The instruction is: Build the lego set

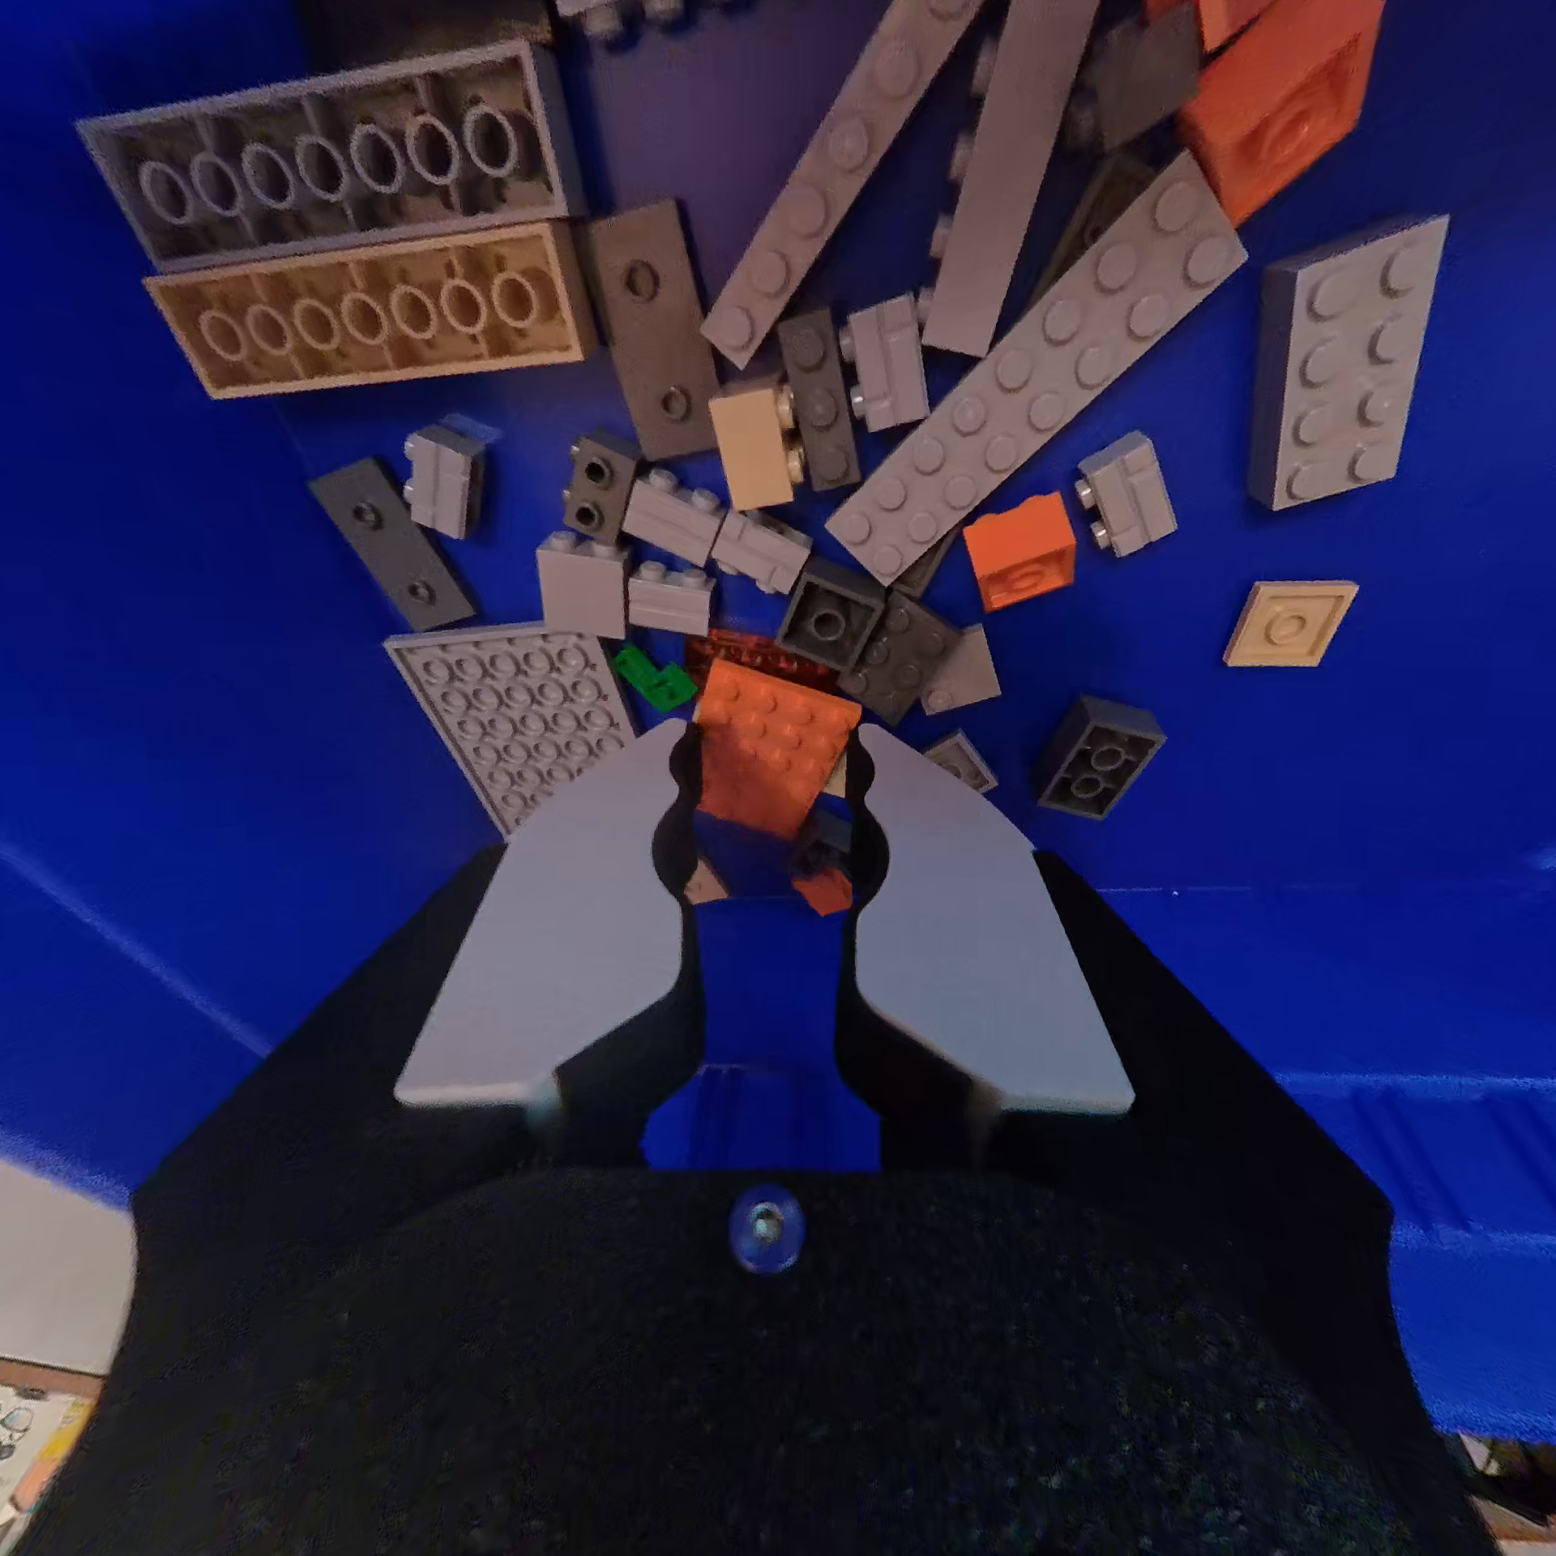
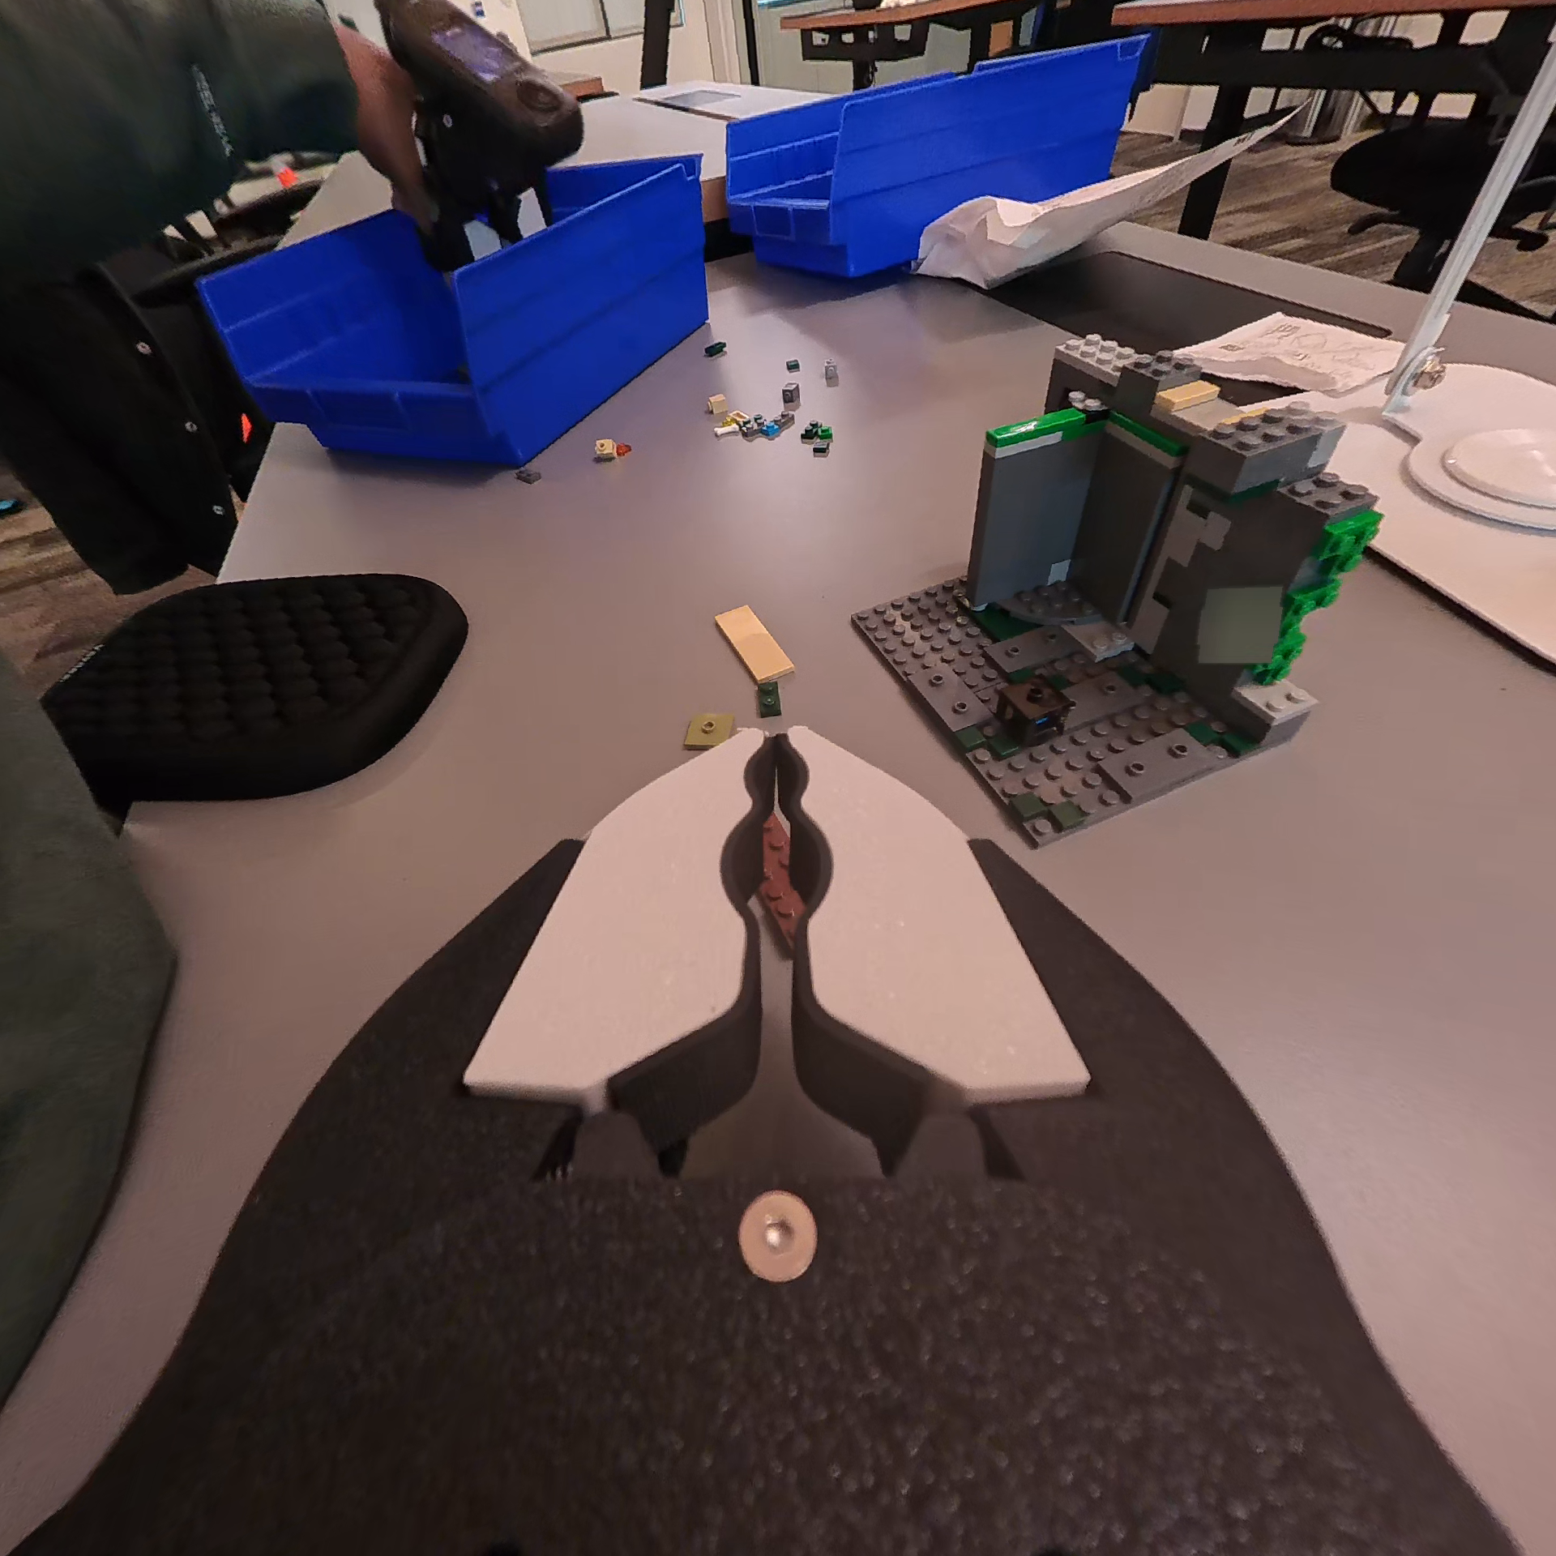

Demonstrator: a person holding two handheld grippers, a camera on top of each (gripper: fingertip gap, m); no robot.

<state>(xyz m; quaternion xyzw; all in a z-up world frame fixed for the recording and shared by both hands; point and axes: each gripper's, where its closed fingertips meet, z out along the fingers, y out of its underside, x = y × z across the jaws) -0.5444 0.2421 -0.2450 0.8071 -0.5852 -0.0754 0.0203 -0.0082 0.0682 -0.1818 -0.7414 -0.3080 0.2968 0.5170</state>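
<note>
My left claw hangs released over an orange plate inside the blue bin, loose bricks crowding the upper frame. My right claw is clenched over a brown plate; bare table spreads ahead, the lego build at right.

Inside the blue bin, loose bricks crowd the far floor; bare floor lies along both sides. On the grey table, the half-built model blocks the right.
</note>
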